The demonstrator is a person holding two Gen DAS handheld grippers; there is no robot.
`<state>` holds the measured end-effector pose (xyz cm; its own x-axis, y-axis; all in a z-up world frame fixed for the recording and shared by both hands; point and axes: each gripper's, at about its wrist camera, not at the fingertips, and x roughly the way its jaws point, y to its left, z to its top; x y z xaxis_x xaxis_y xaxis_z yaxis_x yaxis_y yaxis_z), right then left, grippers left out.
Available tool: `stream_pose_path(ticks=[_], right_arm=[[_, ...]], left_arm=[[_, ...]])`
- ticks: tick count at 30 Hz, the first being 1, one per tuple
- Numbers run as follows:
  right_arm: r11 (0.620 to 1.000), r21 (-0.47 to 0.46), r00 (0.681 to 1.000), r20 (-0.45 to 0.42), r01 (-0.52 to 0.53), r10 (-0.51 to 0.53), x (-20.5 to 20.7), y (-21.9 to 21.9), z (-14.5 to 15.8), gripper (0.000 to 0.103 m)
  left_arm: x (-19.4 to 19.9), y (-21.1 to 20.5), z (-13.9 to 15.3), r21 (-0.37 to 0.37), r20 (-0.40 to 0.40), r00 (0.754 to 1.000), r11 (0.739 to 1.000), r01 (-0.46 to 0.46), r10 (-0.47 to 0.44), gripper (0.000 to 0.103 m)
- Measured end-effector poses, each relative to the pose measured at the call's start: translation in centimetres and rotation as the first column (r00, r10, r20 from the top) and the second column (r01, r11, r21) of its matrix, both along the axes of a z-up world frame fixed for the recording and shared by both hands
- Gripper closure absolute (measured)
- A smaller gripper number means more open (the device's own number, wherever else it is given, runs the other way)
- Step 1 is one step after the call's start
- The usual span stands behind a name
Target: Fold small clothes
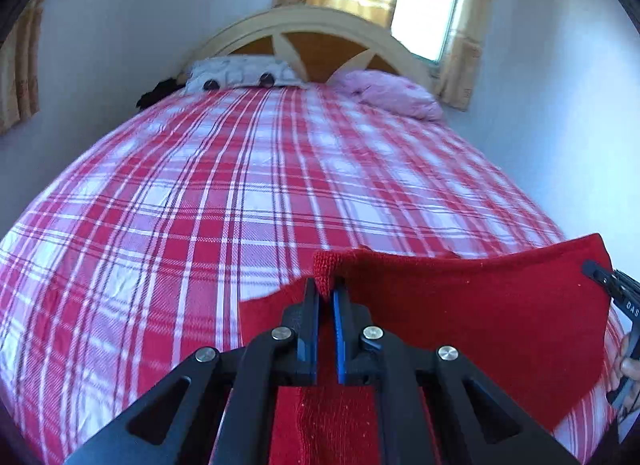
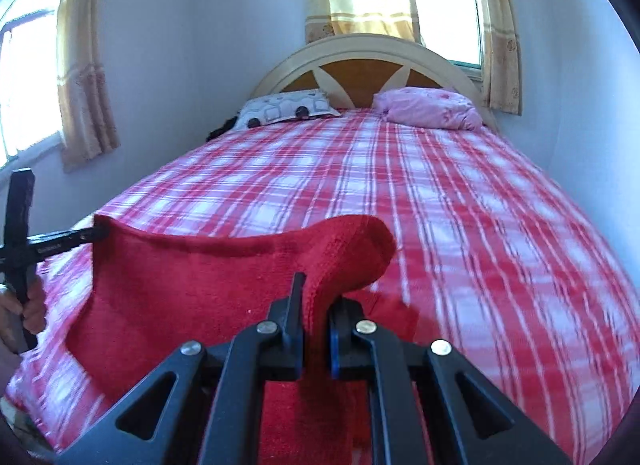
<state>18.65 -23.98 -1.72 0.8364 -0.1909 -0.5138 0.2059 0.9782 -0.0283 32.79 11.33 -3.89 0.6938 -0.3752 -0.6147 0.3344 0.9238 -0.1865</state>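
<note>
A red knitted cloth [image 1: 460, 305] hangs stretched between both grippers above the near end of the bed. My left gripper [image 1: 325, 285] is shut on its left top corner. My right gripper [image 2: 316, 297] is shut on its right top corner, where the cloth [image 2: 192, 289] bulges up over the fingers. In the left wrist view the right gripper [image 1: 612, 285] shows at the far right edge, at the cloth's other corner. In the right wrist view the left gripper [image 2: 86, 236] shows at the left, pinching the cloth's corner. The cloth's lower part is hidden behind the gripper bodies.
The bed has a red and white checked sheet [image 1: 240, 185]. A patterned pillow [image 1: 240, 73] and a pink pillow [image 1: 392, 97] lie by the wooden headboard [image 1: 320, 37]. A dark object [image 1: 156, 93] lies at the bed's far left. Walls stand close on both sides.
</note>
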Motion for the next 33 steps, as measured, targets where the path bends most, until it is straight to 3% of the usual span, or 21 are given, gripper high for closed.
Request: stream_pose_path(ticks=[4, 8, 10, 12, 14, 17, 20, 22, 26, 30, 33], right_arm=[[0.999, 0.005, 0.997, -0.068, 0.038, -0.037, 4.8, -1.8, -3.3, 0.091], [0.996, 0.036, 0.971, -0.229, 0.086, -0.075, 8.4, -3.8, -9.0, 0.087], [0.991, 0.083, 0.956, -0.284, 0.105, -0.078, 8.8, -4.8, -10.3, 0.086], [0.986, 0.119, 0.961, -0.265, 0.114, -0.079, 8.3, -5.5, -10.1, 0.08], [0.982, 0.141, 0.963, -0.257, 0.123, -0.084, 7.7, -6.0, -10.0, 0.063], [0.973, 0.17, 0.967, -0.228, 0.155, -0.114, 6.8, -6.3, -9.0, 0.057], [0.969, 0.074, 0.972, -0.056, 0.234, -0.23, 3.3, -5.3, -5.0, 0.054], [0.973, 0.014, 0.973, 0.003, 0.23, -0.23, 1.4, -3.7, -3.2, 0.051], [0.989, 0.0, 0.989, -0.006, 0.146, -0.146, -1.2, -0.2, -2.5, 0.052], [0.998, 0.016, 0.995, -0.077, 0.058, -0.057, -1.3, 2.8, -4.5, 0.061], [0.999, 0.006, 0.991, -0.125, 0.053, -0.051, -1.5, 3.6, -6.4, 0.063]], left_arm=[[3.8, -1.8, -3.7, 0.086, -0.046, 0.998, 0.995, -0.048, 0.052, 0.097], [6.0, -3.3, -8.7, 0.208, -0.153, 0.985, 0.977, -0.052, 0.085, 0.097], [5.6, -3.4, -8.4, 0.215, -0.131, 0.988, 0.975, -0.054, 0.083, 0.096], [5.2, -3.8, -8.4, 0.255, -0.119, 0.99, 0.966, -0.049, 0.082, 0.096], [5.0, -3.9, -8.4, 0.268, -0.11, 0.989, 0.961, -0.062, 0.094, 0.094], [4.4, -3.7, -7.4, 0.29, -0.115, 0.983, 0.951, -0.104, 0.142, 0.093], [2.7, -3.5, -6.0, 0.34, -0.087, 0.979, 0.929, -0.147, 0.187, 0.093], [1.7, -3.4, -5.0, 0.365, -0.053, 0.977, 0.915, -0.174, 0.207, 0.093], [-0.1, -3.2, -3.7, 0.354, -0.043, 0.975, 0.916, -0.189, 0.217, 0.093], [-2.1, -3.9, -3.7, 0.35, -0.059, 0.978, 0.922, -0.166, 0.198, 0.093], [-3.6, -4.5, -4.8, 0.369, -0.062, 0.98, 0.917, -0.152, 0.188, 0.093]])
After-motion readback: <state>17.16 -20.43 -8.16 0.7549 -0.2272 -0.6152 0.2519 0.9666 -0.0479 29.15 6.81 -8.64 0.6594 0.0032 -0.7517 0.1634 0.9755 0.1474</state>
